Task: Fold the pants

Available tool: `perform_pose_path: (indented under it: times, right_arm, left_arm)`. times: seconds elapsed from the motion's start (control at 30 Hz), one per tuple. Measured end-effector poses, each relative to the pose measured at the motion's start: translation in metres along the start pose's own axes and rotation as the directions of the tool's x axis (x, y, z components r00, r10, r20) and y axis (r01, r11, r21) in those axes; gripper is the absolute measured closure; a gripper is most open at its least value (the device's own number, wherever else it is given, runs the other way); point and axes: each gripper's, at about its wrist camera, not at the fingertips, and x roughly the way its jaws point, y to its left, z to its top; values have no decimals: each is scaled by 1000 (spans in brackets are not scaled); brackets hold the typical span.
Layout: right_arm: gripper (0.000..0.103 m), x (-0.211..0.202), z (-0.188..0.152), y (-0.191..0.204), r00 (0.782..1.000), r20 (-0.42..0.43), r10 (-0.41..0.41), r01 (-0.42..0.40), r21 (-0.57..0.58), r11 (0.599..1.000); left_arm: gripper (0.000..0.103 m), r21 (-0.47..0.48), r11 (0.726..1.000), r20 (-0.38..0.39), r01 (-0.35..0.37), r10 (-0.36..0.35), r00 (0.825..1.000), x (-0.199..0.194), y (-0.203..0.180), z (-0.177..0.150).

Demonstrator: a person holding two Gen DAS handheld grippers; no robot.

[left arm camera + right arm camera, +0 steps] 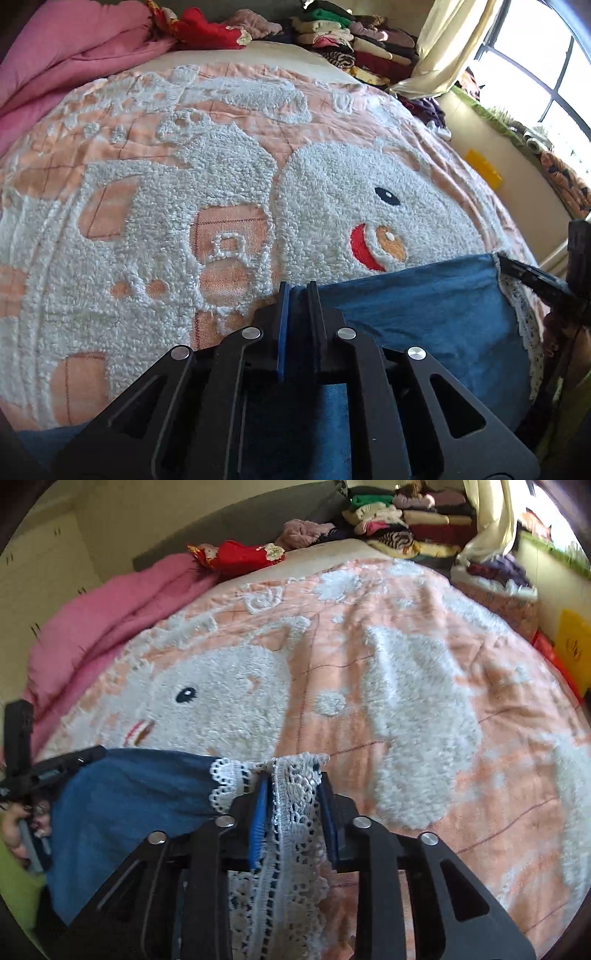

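Blue pants (424, 321) with a white lace hem (291, 812) hang stretched between my two grippers, low over the bed blanket (166, 192). In the left wrist view my left gripper (297, 290) is shut on the top edge of the blue cloth at its left corner. My right gripper (293, 779) has the bunched lace filling the gap between its blue pads, which press on it. The right gripper (517, 267) also shows at the cloth's far right corner. In the right wrist view the left gripper (74, 760) holds the opposite corner of the pants (129, 794).
The peach blanket (406, 701) with a fluffy white animal pattern covers the bed. A pink quilt (74, 55) lies at the back left, a red cloth (207, 29) and stacks of folded clothes (354, 40) at the head. A window (535, 55) and curtain (450, 37) are at the right.
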Motion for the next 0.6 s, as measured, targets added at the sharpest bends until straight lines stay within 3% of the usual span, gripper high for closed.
perform_pose_path:
  times: [0.13,0.17,0.23,0.33,0.4,0.53,0.6]
  right_arm:
    - [62,0,-3,-3,1000,10,-20,20,6,1000]
    - [54,-3,-3,-4,1000,18,-25,25,14,1000]
    - [53,-14,-3,-7,997,59,-57,55,24,998]
    - [50,-42,-3,-1,983,135,-127,128,1,992]
    - [45,-55,-5,13,982,153,-109,116,-33,993]
    - [44,-52,-10,59,994,113,1,17,-153,988]
    - [44,-41,-11,78,997,60,56,-44,-183,982]
  left_arm:
    - [92,-22,1000,77,22,-21,997,-28,4,4]
    - [84,-33,999,107,1,2,994,-41,6,5]
    - [76,-46,998,140,-37,43,989,-62,11,3]
    - [74,-41,994,168,-99,105,980,-94,14,-8]
    - [74,-9,989,180,-147,146,973,-111,11,-22]
    - [74,7,991,102,-131,130,986,-108,8,-49]
    - [66,19,981,29,-194,193,981,-87,12,-57]
